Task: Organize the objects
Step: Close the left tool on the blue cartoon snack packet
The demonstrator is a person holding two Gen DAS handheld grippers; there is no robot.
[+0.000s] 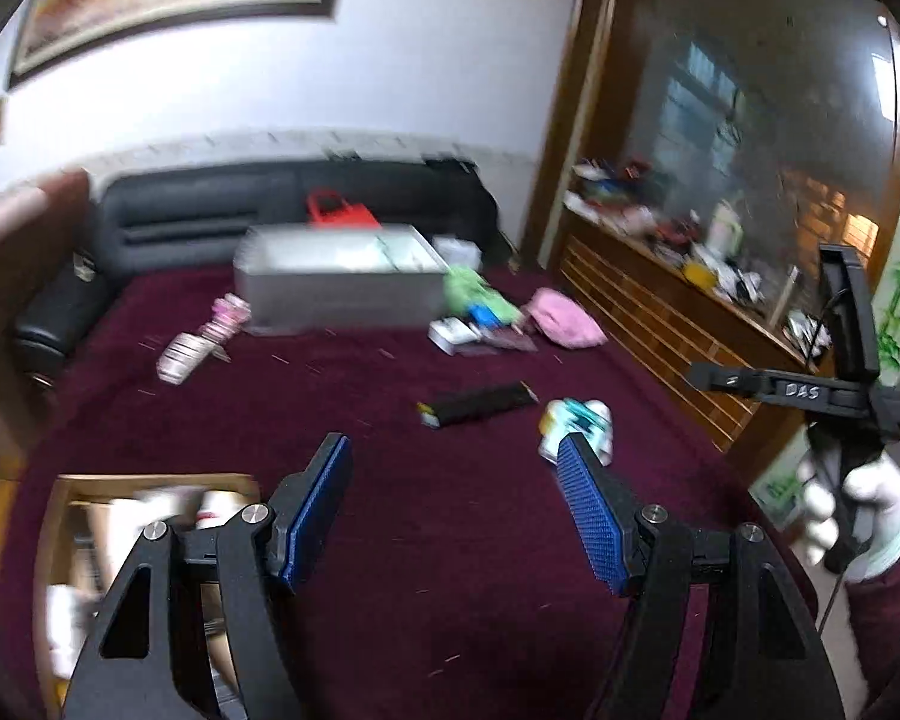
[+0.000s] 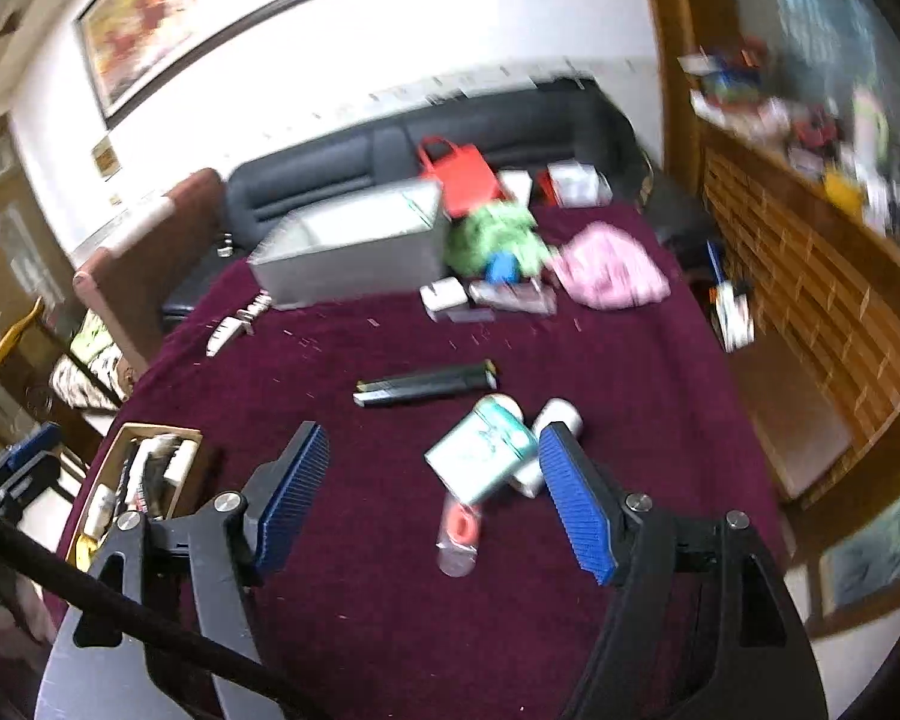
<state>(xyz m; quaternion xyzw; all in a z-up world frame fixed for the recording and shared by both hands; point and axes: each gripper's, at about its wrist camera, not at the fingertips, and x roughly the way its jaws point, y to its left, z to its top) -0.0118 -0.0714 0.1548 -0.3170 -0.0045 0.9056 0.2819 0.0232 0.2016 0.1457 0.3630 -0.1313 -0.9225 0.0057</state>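
Left wrist view: the left tool (image 1: 453,468) has its jaws apart with nothing between them, above the maroon-covered counter (image 1: 390,540). A cardboard box (image 1: 150,516) holding items sits at the near left. A black flat case (image 1: 477,403) lies at centre, a teal-and-white package (image 1: 576,420) just right of it. A grey bin (image 1: 342,285) stands at the far side. A gloved hand (image 1: 852,504) holds the right tool at the right edge; its jaw state cannot be told here. Right wrist view: the right tool (image 2: 432,495) has its jaws wide apart, empty. The teal-and-white package (image 2: 483,456) lies between the fingers in the view, a clear bottle (image 2: 459,534) nearer.
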